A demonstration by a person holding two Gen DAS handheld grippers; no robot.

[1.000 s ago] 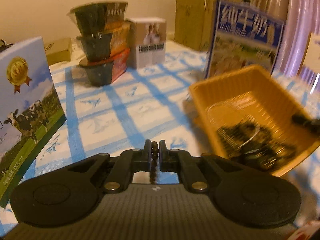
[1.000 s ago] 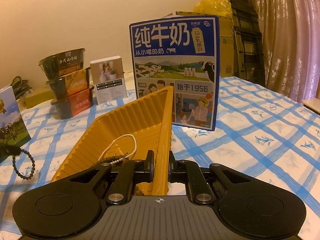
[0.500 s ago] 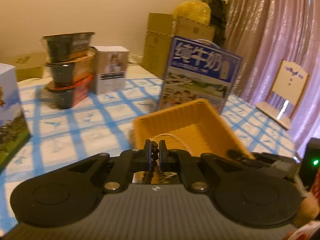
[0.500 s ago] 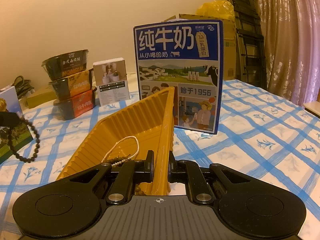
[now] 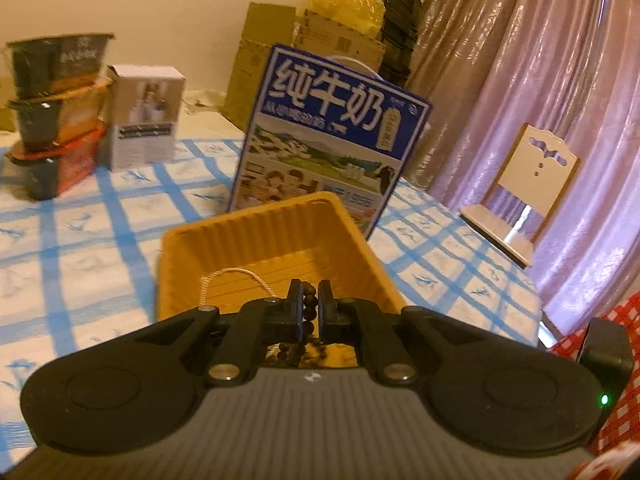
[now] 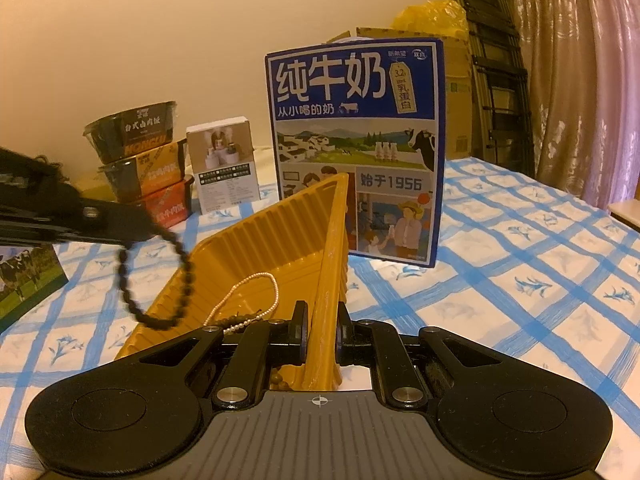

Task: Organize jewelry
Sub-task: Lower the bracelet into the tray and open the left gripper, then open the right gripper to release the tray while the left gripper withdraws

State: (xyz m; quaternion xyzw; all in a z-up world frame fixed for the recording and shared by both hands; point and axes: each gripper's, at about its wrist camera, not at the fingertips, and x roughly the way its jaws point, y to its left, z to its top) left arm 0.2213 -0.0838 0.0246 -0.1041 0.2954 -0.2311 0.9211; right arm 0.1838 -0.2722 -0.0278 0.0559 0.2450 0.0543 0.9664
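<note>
My left gripper point(image 5: 309, 305) is shut on a dark bead bracelet point(image 5: 309, 312). From the right wrist view it comes in from the left, and the bracelet point(image 6: 158, 280) dangles as a loop over the left rim of the yellow tray point(image 6: 256, 248). The tray point(image 5: 256, 236) holds a pearl necklace point(image 6: 248, 300) and some brown beads near its front. My right gripper point(image 6: 322, 330) is shut on the tray's right wall and holds the tray tilted up. In the left wrist view the pearl necklace point(image 5: 236, 280) lies on the tray floor, just ahead of the fingers.
A blue milk carton point(image 6: 356, 148) stands right behind the tray. Stacked food bowls point(image 6: 140, 160) and a small white box point(image 6: 226, 164) sit at the back left. Another carton point(image 6: 24, 276) is at the left edge. The blue-checked tablecloth point(image 6: 520, 280) spreads right; a chair point(image 5: 528, 184) stands off the table's edge.
My left gripper has swung right and upward with the bracelet, from beside the tray to over its near end. The right gripper and the tray have kept still.
</note>
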